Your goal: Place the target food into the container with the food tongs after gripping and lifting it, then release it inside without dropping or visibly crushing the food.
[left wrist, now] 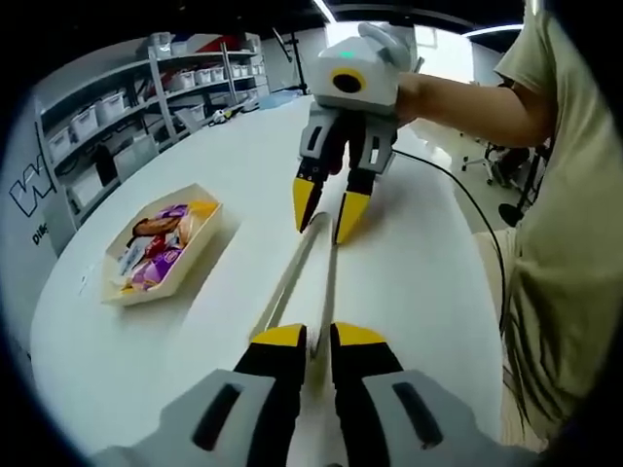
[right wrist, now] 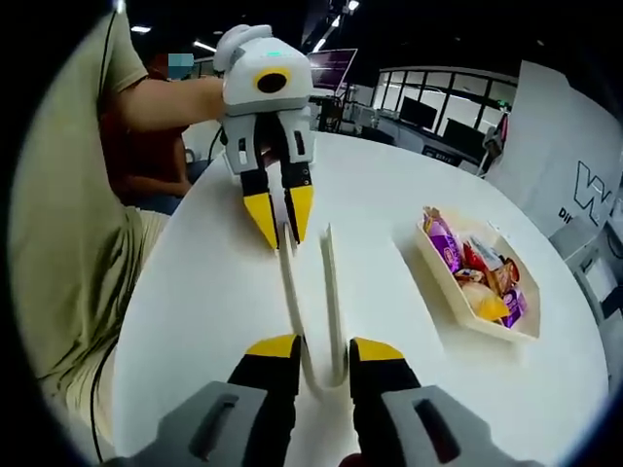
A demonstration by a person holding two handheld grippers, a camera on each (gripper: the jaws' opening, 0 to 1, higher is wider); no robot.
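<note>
Left gripper view looks along the food tongs (left wrist: 286,282), which lie flat on the white tabletop (left wrist: 419,282) between the two grippers. The left gripper (left wrist: 318,341) has its jaws pinched nearly together, with one tong arm running into the slit, so it appears to be clamped on that arm. The right gripper (left wrist: 322,232) stands at the tongs' far end.

In the right gripper view the tongs (right wrist: 332,292) show their bend sitting between the right gripper's (right wrist: 321,350) jaws. These jaws stand apart on either side of the bend, and I cannot tell whether they press on it or merely straddle it. The left gripper (right wrist: 284,240) sits at the tip of one arm.

A shallow wooden tray (left wrist: 200,265) holding wrapped snacks (left wrist: 161,248) rests beside the tongs, well apart from them. Which snack is the target is unclear.

The step in hand looks like getting a working hold on the tongs. It would go best with a firm, square grip near the bend, both arms free to close, and the tongs lifted level before they travel to the tray (right wrist: 438,284) and its snacks (right wrist: 477,268). The squeeze on any wrapper should be gentle.
</note>
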